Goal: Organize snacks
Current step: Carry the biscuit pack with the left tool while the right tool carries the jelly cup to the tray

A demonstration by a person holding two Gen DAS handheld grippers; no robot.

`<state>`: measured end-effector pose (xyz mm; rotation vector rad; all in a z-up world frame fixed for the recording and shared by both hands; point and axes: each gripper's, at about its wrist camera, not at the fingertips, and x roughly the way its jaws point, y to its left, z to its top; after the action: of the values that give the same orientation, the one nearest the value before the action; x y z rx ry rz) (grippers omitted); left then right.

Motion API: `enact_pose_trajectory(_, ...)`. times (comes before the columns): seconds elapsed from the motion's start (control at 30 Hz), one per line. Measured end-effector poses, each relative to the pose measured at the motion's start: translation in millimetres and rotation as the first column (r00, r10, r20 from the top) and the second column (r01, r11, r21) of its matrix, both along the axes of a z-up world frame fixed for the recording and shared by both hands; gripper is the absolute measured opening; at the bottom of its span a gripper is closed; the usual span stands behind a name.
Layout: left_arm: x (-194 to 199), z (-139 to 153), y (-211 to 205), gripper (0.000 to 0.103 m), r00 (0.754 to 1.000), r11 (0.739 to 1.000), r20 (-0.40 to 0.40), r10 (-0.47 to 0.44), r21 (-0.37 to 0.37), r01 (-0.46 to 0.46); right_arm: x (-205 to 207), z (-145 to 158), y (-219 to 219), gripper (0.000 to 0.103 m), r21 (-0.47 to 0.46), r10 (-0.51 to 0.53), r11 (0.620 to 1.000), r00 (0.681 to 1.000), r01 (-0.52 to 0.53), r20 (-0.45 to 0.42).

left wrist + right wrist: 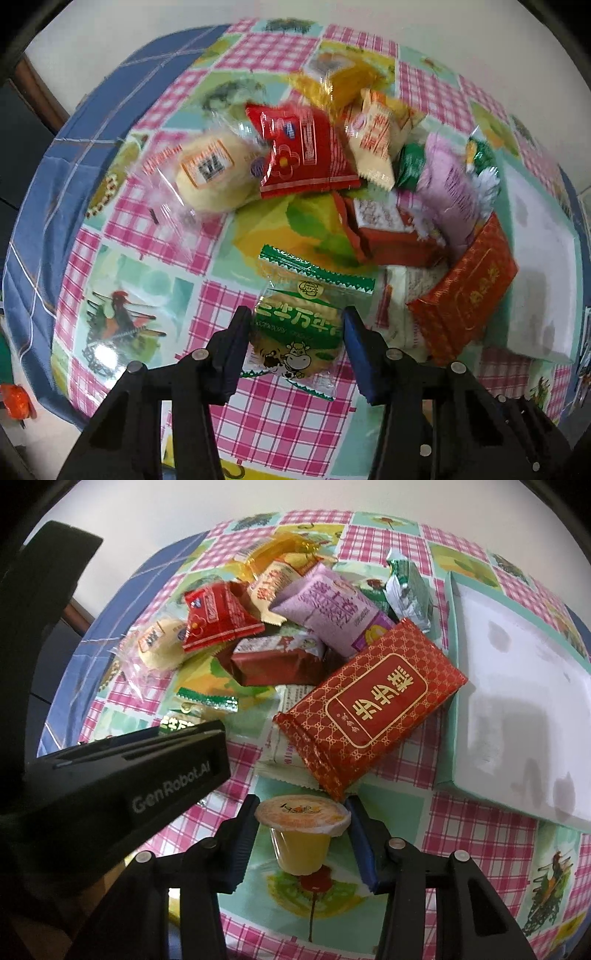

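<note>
From my left wrist camera, my left gripper (295, 339) is closed on a clear-and-green biscuit packet with a cartoon cow (295, 332), one pad against each side, the packet lying on the pink-checked patchwork tablecloth of the table (155, 221). Beyond it lies the snack pile: a pale round bun in a clear wrapper (210, 173), a red crinkled sachet (303, 151) overlapping it, a cream-and-orange packet (373, 144), a yellow transparent packet (340, 79) farthest back, a dark red foil-wrapped block (384, 229), a lilac pouch (448, 184) and a red packet with a gold lattice pattern (465, 295) to the right. A shallow white tray with a teal rim (543, 258) sits at the far right.

From my right wrist camera, my right gripper (303, 830) grips a small clear jelly cup with yellow filling and a printed foil lid (301, 834), upright, held by its sides just above the tablecloth. The red lattice packet lies just beyond, touching the tray's near-left edge. My left gripper's black body crosses the left side, over the green biscuit packet.
</note>
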<state>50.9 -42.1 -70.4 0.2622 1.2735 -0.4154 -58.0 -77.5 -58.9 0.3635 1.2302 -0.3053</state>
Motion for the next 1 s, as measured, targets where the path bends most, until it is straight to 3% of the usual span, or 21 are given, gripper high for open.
enact_pose_trajectory(0.37, -12.0, 52.8, 14.1, 0.052, 0.991, 0.995, 0.123, 0.056, -0.085, -0.046, -16.7, 45.6, -6.5, 0.05, -0.005, -0.042, 0.999, 0.987, 0.044, 0.153)
enact_pose_trajectory(0.53, -12.6, 72.7, 32.7, 0.052, 0.99, 0.995, 0.136, 0.04, -0.091, -0.028, -21.6, 54.7, -24.5, 0.05, -0.056, -0.116, 0.99, 0.98, 0.127, 0.161)
enact_pose_trajectory(0.8, -33.7, 83.8, -13.2, 0.052, 0.983, 0.992, 0.17, -0.066, -0.092, 0.082, -40.8, 55.7, -82.4, 0.05, -0.076, -0.307, 0.944, 0.939, 0.322, 0.157)
enact_pose_trajectory(1.0, -49.8, 87.6, -59.9, 0.052, 0.967, 0.98, 0.197, -0.163, -0.08, 0.182, -56.8, 54.3, -123.1, 0.05, -0.091, -0.431, 0.89, 0.889, 0.447, 0.155)
